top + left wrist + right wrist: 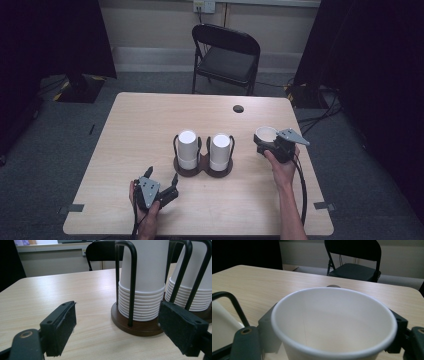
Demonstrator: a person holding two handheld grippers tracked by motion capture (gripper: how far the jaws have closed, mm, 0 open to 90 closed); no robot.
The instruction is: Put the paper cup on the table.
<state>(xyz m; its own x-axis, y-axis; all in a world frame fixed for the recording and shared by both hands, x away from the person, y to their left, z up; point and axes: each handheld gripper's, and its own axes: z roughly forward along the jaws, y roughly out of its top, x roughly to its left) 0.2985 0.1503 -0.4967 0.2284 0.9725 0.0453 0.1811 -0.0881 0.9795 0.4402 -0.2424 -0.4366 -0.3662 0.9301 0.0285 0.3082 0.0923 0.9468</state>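
Note:
Two stacks of upside-down white paper cups stand side by side mid-table, the left stack (187, 146) (143, 277) and the right stack (220, 149) (200, 287). Each sits in a black wire holder on a round dark wooden base (188, 171) (136, 327). My left gripper (162, 175) (120, 317) rests open near the front edge, its jaws wide apart and aimed at the left stack, a short way off it. To the right of the stacks, my right gripper (264, 145) (334, 325) is shut on a single upright white cup (265, 134) (332, 315), mouth up and empty.
The light wooden table (145, 120) has a round cable hole (238, 108) near its far edge. A black folding chair (227, 55) stands beyond the table. The right holder's wire loop (232, 302) is close to the held cup's left.

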